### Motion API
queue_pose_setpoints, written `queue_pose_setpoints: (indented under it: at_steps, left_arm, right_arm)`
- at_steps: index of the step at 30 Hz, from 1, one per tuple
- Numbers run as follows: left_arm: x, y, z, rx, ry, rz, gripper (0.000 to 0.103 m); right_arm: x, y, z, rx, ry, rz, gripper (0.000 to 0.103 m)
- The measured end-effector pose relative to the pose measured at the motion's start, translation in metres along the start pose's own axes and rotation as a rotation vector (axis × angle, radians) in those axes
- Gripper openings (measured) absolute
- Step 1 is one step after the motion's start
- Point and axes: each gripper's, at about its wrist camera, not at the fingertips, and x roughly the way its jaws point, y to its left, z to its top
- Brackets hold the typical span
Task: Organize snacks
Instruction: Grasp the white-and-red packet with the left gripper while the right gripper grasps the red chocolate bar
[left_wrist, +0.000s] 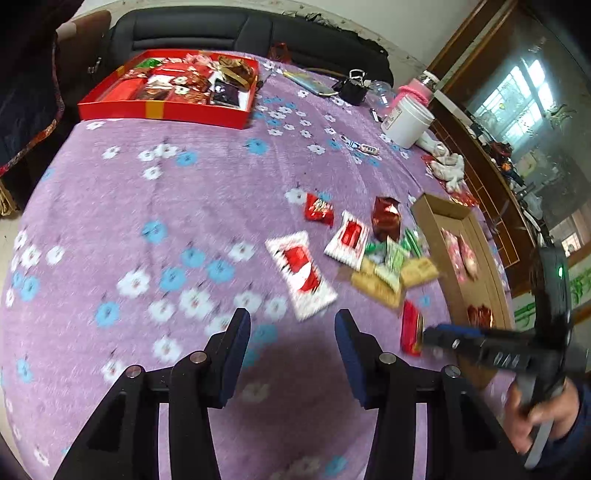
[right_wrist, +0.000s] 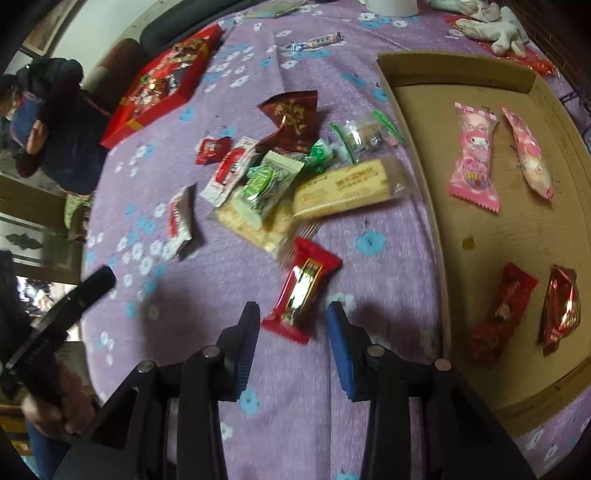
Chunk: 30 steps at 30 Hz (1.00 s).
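Open purple cloth (left_wrist: 155, 206) is found ahead of the left gripper (left_wrist: 291, 325), clear to the red box (left_wrist: 166, 110). To its right, passage is blocked by a snack pile (right_wrist: 295, 177). Free floor remains in the cardboard tray (right_wrist: 424, 155) between the pink packets (right_wrist: 474, 155) and red packets (right_wrist: 506, 314).

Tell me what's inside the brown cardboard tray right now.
In the cardboard tray lie four wrapped snacks: two pink candy packs near the far end, plus a red packet and a shiny dark red packet closer. The nearest corner is out of frame.
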Motion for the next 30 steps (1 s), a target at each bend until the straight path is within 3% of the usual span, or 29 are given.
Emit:
queue_pose_setpoints:
  at_steps: [10, 13, 14, 16, 22, 30]
  left_arm:
    - [0.063, -0.020, 0.033, -0.002, 0.095, 0.185, 0.058]
    - [0.076, -0.019, 0.033, 0.002, 0.105, 0.194, 0.057]
    - [0.077, -0.019, 0.033, 0.015, 0.091, 0.209, 0.055]
    - [0.079, -0.023, 0.032, 0.068, 0.055, 0.252, 0.026]
    - [0.071, -0.015, 0.024, 0.097, 0.020, 0.246, 0.023]
    - [0.051, -0.005, -0.004, 0.083, 0.025, 0.169, 0.023]
  right_arm:
    - [0.017, 0.010, 0.007, -0.022, -0.018, -0.103, 0.040]
    - [0.019, 0.017, 0.006, -0.054, -0.027, -0.110, 0.036]
    - [0.020, 0.018, 0.005, -0.060, -0.030, -0.105, 0.030]
    - [0.021, 0.020, 0.006, -0.067, -0.040, -0.106, 0.025]
    - [0.019, 0.019, 0.004, -0.066, -0.054, -0.089, 0.020]
    - [0.007, 0.012, -0.005, -0.033, -0.074, -0.036, 0.018]
